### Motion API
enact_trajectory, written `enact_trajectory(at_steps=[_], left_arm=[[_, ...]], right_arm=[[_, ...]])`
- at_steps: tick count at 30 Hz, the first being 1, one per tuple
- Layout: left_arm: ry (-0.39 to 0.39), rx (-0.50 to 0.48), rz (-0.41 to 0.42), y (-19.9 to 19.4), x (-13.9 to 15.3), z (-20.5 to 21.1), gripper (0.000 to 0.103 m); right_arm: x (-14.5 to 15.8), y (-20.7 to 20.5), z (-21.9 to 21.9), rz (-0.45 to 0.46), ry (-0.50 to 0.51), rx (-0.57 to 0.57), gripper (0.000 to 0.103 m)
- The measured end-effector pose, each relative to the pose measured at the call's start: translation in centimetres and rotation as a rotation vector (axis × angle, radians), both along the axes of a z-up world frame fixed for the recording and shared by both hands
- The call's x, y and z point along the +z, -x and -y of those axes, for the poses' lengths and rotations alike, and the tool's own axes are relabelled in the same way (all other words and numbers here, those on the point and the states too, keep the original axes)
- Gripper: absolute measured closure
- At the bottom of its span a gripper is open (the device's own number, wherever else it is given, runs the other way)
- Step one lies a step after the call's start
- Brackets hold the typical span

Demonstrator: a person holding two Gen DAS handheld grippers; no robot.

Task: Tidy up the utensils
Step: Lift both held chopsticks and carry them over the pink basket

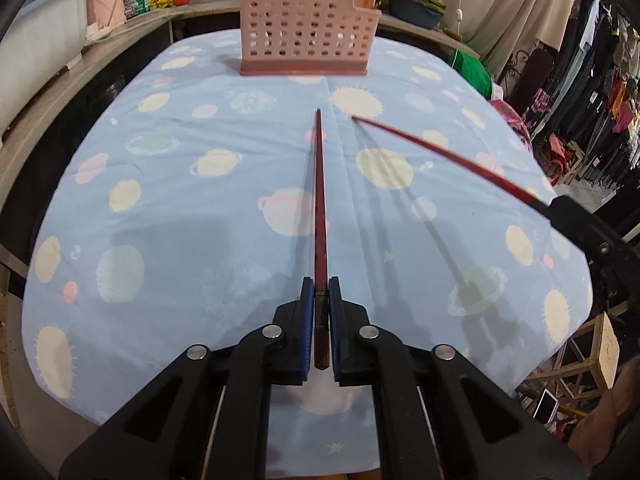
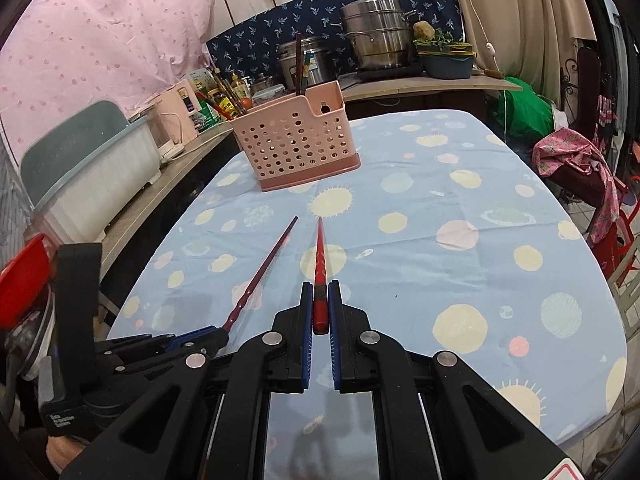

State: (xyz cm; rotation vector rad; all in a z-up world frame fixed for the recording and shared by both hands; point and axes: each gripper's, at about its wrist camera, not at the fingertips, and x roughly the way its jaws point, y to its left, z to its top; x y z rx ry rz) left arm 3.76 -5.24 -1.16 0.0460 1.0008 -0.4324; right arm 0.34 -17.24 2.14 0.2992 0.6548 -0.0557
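- The left gripper (image 1: 319,304) is clamped on the thick end of a dark red chopstick (image 1: 319,208), blue pads (image 1: 307,320) pressed against both its sides.
- That chopstick runs straight ahead from the jaws, its tip pointing toward the holder; its shadow falls on the cloth just left of it.
- The right gripper (image 2: 319,300) is likewise closed on the butt of a bright red chopstick (image 2: 320,256), which narrows to a point out in front.
- From the right wrist view, the left gripper (image 2: 218,334) sits low at the left, its chopstick (image 2: 264,270) slanting up beside the bright red one; the two tips lie near each other but apart.
- From the left wrist view, the right gripper (image 1: 568,208) enters at the right edge, its chopstick (image 1: 440,156) angling inward.
- Beneath both lies a blue tablecloth (image 1: 180,220) printed with planets and suns.
- Further on, a pink perforated holder (image 2: 296,140) stands upright on the cloth, well beyond both tips. Chopsticks (image 2: 301,68) already stand in its back compartment.
- Behind the table, a counter carries steel pots (image 2: 376,36), bottles and a white tub (image 2: 92,176).
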Motion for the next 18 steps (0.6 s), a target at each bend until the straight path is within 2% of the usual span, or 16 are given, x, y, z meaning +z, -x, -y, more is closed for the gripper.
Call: enact_trajectory(at_steps=[7,11,18], left_arm=[[0.054,0.021,0.151,-1.0,7.4,-0.9,0.096],[0.066,0.031,0.239,-2.9,11.6,-0.8,0.096],[0.069,0.053,0.334,-6.4,16.1,-0.1,0.096]], right_arm=[[4.9,-1.5,1.1,0.107,0.016,0.005,0.096],[7.4,-3.1,2.0,0.164,-0.004,0.012,0.096],[10.8,-6.2,2.6,0.232,-0.004,0.028,0.096]])
